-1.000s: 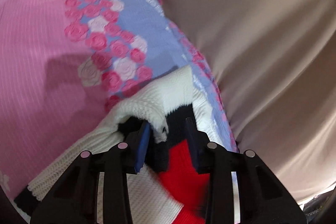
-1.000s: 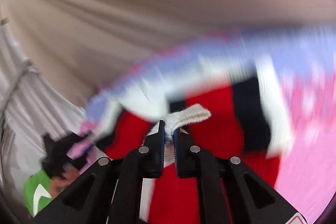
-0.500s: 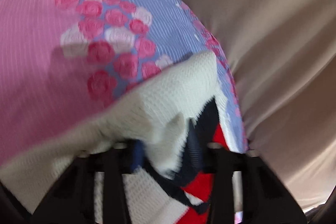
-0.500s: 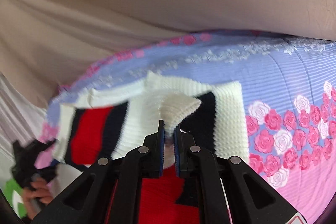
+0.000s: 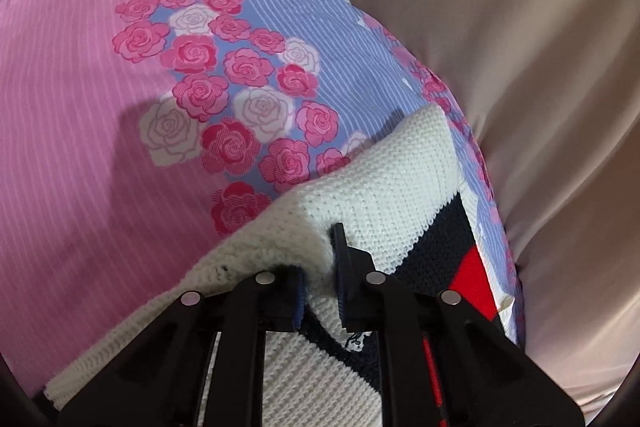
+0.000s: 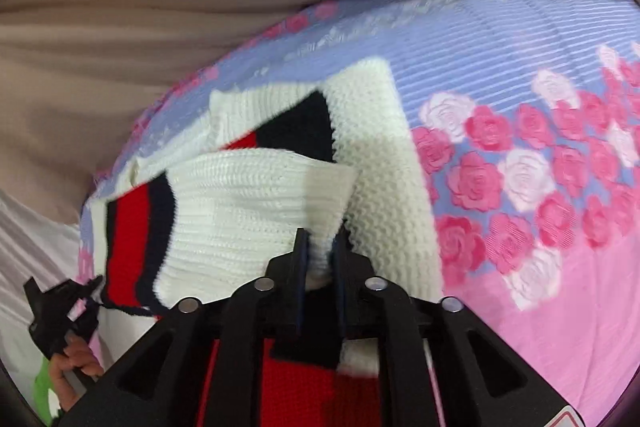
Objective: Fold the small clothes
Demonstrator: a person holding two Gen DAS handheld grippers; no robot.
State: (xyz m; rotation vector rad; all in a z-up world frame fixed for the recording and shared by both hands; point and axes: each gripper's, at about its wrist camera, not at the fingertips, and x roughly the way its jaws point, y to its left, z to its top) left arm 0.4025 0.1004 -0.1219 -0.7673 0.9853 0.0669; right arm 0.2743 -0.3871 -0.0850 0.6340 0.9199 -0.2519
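Step tip: looks like a fold-over of the knit sweater [image 5: 384, 195]. I'd keep both pinched corners level and lay the edge flat, so the white knit doesn't bunch.
Left gripper [image 5: 320, 281]: fingers narrow, pinching a wad of the white knit edge, right at 6 o'clock in its view.
Sweater spot: it lies on the rose bedsheet [image 5: 120, 107] on the bed, from 6 toward 3 o'clock in the left view, near the sheet's edge by the beige fabric [image 5: 520, 47].
Right gripper [image 6: 320, 251]: fingers close together too, clamped on a white ribbed fold of the sweater [image 6: 248, 211] at 6 o'clock.
Extra: the left gripper and a hand [image 6: 76, 371] show at 8 o'clock in the right view.
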